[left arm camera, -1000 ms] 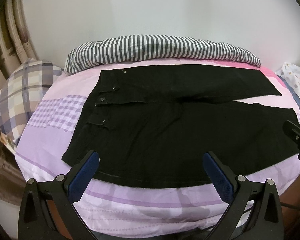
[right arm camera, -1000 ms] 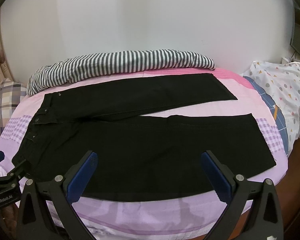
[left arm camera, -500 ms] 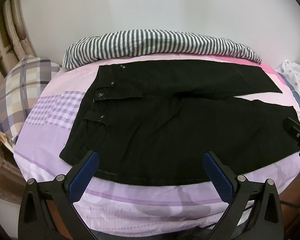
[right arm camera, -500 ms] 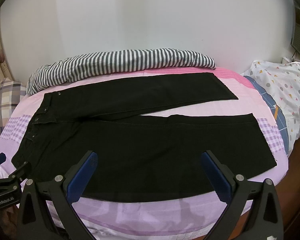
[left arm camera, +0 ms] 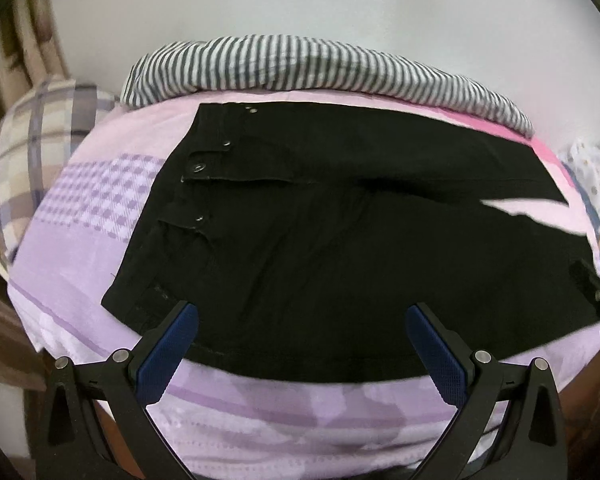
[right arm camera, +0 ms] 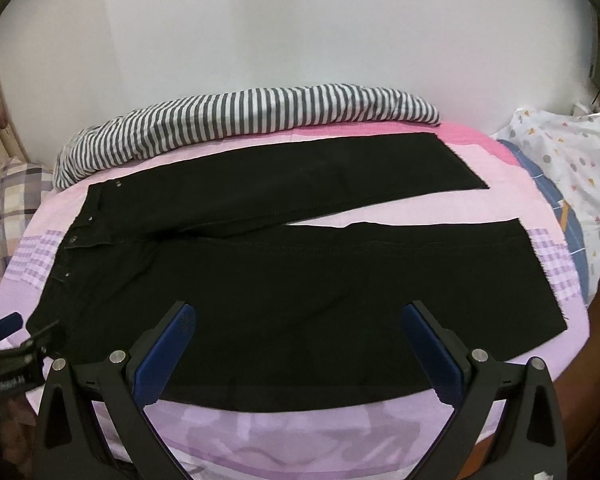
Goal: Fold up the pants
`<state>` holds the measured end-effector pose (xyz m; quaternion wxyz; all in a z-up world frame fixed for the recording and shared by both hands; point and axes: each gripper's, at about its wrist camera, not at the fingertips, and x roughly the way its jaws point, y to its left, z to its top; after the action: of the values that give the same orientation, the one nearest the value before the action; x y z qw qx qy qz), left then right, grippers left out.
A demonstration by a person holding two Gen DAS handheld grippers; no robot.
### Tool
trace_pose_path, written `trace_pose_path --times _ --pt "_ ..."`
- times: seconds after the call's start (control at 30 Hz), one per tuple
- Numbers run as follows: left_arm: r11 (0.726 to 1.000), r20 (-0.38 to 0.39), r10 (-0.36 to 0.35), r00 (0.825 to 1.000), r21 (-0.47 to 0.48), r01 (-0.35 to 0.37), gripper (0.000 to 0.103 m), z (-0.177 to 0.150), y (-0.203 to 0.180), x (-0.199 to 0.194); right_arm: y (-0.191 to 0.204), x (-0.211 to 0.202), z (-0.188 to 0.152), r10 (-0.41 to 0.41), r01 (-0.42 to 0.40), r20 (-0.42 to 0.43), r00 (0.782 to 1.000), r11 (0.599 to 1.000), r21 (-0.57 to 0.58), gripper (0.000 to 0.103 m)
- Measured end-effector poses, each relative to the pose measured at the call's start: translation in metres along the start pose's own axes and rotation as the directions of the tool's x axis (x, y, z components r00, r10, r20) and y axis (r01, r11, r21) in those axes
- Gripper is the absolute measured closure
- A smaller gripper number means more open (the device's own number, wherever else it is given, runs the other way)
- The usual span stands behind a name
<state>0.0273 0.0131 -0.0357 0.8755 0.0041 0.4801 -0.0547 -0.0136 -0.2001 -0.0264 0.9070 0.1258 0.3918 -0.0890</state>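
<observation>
Two legs of black pants [right arm camera: 300,280] spread flat, each hand-held gripper [left arm camera: 302,320] [right arm camera: 300,320] spread wide above near hem

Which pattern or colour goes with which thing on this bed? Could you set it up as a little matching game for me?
Things:
1. pants
2. rolled blanket along the wall
3. pillow at the waistband end
4. gripper pads

Looks:
a. blue
b. grey and white stripes
c. plain black
d. beige and purple plaid

Pairs: 1-c, 2-b, 3-d, 4-a
</observation>
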Motion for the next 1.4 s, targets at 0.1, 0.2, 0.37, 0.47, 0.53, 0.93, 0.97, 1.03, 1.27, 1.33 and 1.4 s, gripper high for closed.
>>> trace_pose_path --times 0.1,0.2,0.37,0.47,0.53,0.93,0.97,1.03,1.27,1.33,1.4 --pt "0.999 -0.001 0.008 1.0 -0.042 -0.008 0.0 0.016 0.017 0.008 0.002 0.008 0.008 0.043 -0.043 -0.018 0.999 0.999 -0.006 0.0" --pt "0.997 0.011 0.046 0.999 -0.065 -0.045 0.001 0.039 0.039 0.017 0.005 0.016 0.018 0.118 -0.118 -0.034 0.992 0.993 0.005 0.0" --pt "0.994 0.043 0.069 0.997 -0.088 -0.065 0.007 0.081 0.076 0.031 0.01 0.039 0.041 0.166 -0.165 -0.058 0.984 0.986 0.037 0.0" --pt "0.994 0.038 0.046 0.998 -0.103 -0.042 0.024 0.11 0.098 0.044 0.013 0.051 0.054 0.164 -0.161 -0.064 0.984 0.986 0.051 0.0" --pt "0.992 0.03 -0.005 1.0 -0.123 0.009 0.033 0.129 0.113 0.055 0.016 0.06 0.063 0.157 -0.154 -0.063 0.986 0.987 0.045 0.0" --pt "0.881 -0.079 -0.342 0.936 -0.373 0.29 0.072 0.207 0.188 0.165 0.047 0.12 0.094 0.112 -0.114 -0.118 0.987 0.993 -0.01 0.0" --pt "0.878 -0.084 -0.349 0.933 -0.378 0.295 0.073 0.211 0.191 0.173 0.049 0.123 0.095 0.112 -0.114 -0.121 0.986 0.993 -0.011 0.0" --pt "0.867 -0.103 -0.367 0.924 -0.398 0.3 0.073 0.217 0.195 0.188 0.055 0.134 0.099 0.113 -0.116 -0.134 0.985 0.993 -0.013 0.0" --pt "0.838 -0.139 -0.412 0.9 -0.447 0.314 0.073 0.228 0.209 0.223 0.077 0.164 0.116 0.12 -0.127 -0.148 0.982 0.991 -0.042 0.0" --pt "0.842 -0.145 -0.399 0.905 -0.449 0.299 0.073 0.23 0.212 0.227 0.084 0.171 0.122 0.126 -0.135 -0.148 0.981 0.989 -0.053 0.0" --pt "0.835 -0.14 -0.418 0.898 -0.449 0.318 0.073 0.232 0.214 0.227 0.09 0.177 0.126 0.132 -0.144 -0.147 0.98 0.987 -0.067 0.0"
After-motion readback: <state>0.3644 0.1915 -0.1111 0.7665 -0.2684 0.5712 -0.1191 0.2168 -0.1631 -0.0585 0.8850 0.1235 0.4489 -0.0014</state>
